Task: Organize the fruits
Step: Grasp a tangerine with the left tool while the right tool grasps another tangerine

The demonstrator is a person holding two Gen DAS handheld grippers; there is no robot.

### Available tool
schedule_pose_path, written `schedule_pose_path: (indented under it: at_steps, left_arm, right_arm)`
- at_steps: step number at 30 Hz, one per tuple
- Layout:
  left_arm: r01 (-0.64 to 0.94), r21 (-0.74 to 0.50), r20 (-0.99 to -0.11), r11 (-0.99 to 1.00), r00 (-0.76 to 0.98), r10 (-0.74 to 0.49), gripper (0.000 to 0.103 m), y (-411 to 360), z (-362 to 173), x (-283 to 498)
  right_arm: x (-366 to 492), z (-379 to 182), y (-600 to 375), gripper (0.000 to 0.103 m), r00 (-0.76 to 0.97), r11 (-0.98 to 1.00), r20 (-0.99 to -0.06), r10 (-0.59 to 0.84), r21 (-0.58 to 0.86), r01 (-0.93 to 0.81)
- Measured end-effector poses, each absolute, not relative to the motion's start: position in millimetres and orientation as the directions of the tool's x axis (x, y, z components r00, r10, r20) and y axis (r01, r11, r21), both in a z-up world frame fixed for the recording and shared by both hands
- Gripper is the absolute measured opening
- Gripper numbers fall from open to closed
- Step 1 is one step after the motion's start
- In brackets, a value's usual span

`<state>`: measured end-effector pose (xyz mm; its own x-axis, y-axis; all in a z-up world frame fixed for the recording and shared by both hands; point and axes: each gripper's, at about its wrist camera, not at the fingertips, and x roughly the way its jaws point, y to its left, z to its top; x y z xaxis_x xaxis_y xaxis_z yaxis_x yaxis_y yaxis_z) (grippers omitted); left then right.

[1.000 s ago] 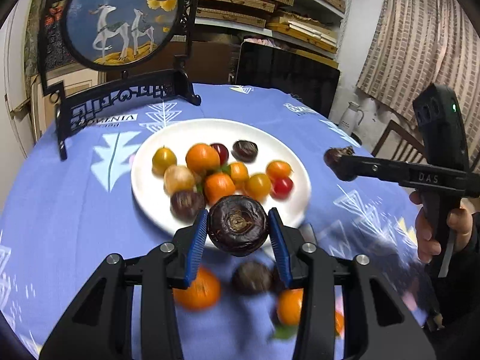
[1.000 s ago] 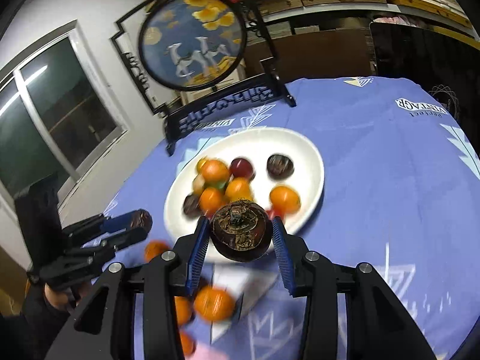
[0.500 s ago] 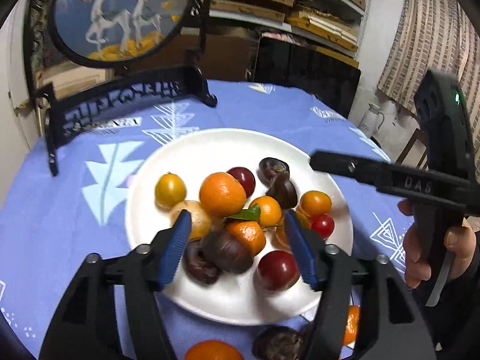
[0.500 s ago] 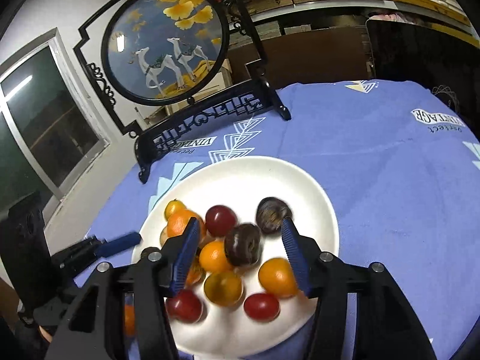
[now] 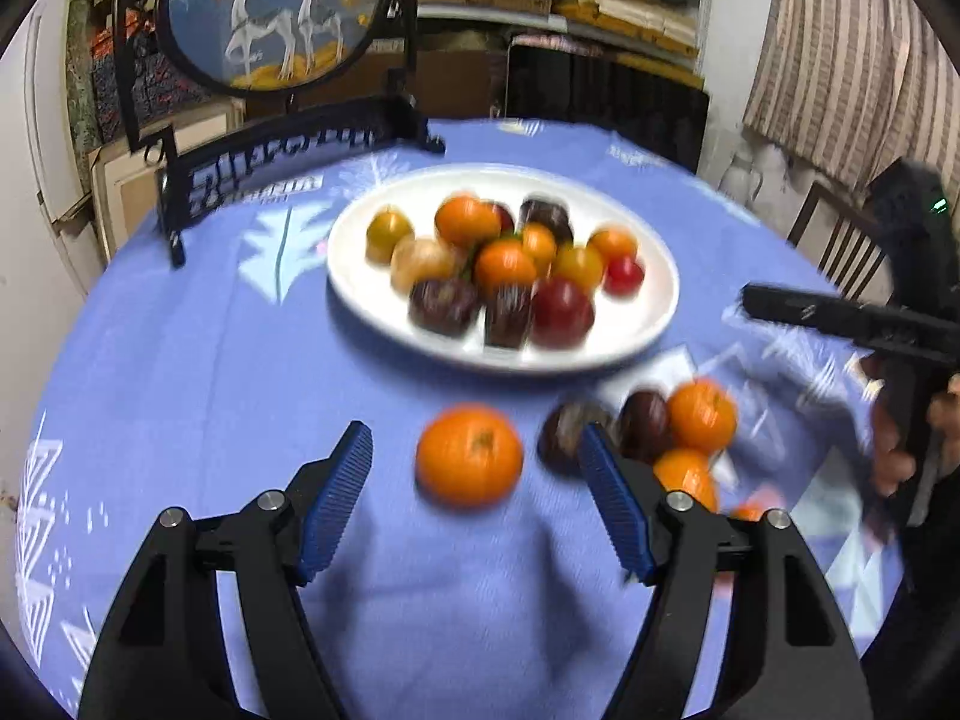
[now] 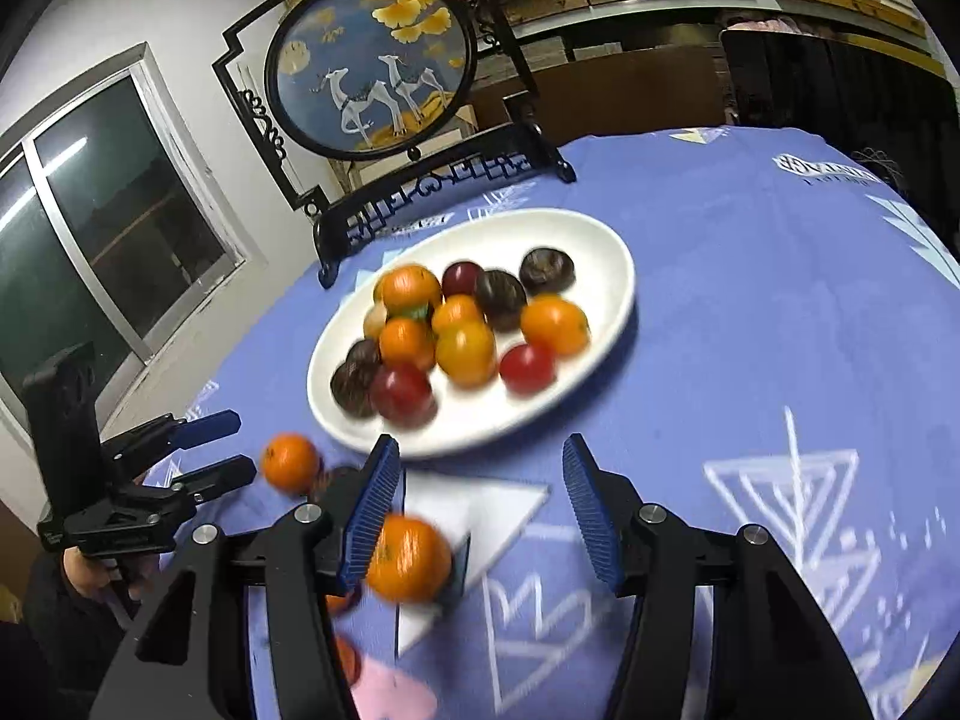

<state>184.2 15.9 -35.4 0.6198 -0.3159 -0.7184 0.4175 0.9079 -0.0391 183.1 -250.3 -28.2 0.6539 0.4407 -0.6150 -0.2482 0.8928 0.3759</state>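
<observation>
Both tongs have pulled back off the plate since half a second ago and now hang over the near part of the desk, where the loose fruit lies; each is spread wide and carries nothing.

Nearest to the left tongs (image 5: 477,483) is a loose orange (image 5: 469,455), lying on the blue cloth straight ahead between the two blue pads and touching neither. It is round, so no long axis matters; a short drop forward would bracket it. Just to its right a dark fruit (image 5: 564,433) sits close against the right pad, with a cluster of dark and orange fruit (image 5: 684,420) beyond it.

The right tongs (image 6: 480,504) have another orange (image 6: 409,558) pressed near their left pad, off centre, so they would need to shift left to straddle it. The left tongs look better lined up for the next pick.

Farther on, the white plate (image 5: 654,306) holds the sorted pile, with bare rim on its near and right sides as room for setting down. Behind it, at the desk's far edge, stands the framed screen (image 6: 369,66), well apart from the work.
</observation>
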Motion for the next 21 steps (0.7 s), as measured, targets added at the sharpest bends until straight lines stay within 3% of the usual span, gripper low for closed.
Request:
schedule_pose_path:
  at_steps: [6, 14, 15, 17, 21]
  left_arm:
    - [0.377, -0.006, -0.780, 0.926, 0.578, -0.240, 0.070, 11.6, -58.8, 194.6]
    - [0.383, -0.022, -0.783, 0.924, 0.567, -0.254, 0.070, 3.9, -62.2, 212.6]
    - [0.383, -0.036, -0.779, 0.923, 0.568, -0.265, 0.065, 5.5, -61.4, 212.6]
    - [0.395, -0.084, -0.765, 0.915, 0.562, -0.314, 0.045, 10.2, -59.7, 212.6]
    - [0.384, -0.104, -0.721, 0.917, 0.606, -0.335, 0.045, 16.0, -50.4, 206.6]
  right_arm:
    - [149.3, -31.2, -251.6, 0.057, 0.666, 0.901, -0.614, 0.424, 0.360, -0.242]
    - [128.1, -36.9, -258.1, 0.057, 0.666, 0.908, -0.626, 0.404, 0.360, -0.213]
    - [127.2, -37.3, -258.0, 0.057, 0.665, 0.910, -0.629, 0.402, 0.357, -0.212]
    - [126.4, -37.9, -255.6, 0.057, 0.659, 0.912, -0.636, 0.400, 0.350, -0.216]
    - [129.0, -40.1, -238.5, 0.057, 0.632, 0.915, -0.663, 0.401, 0.316, -0.249]
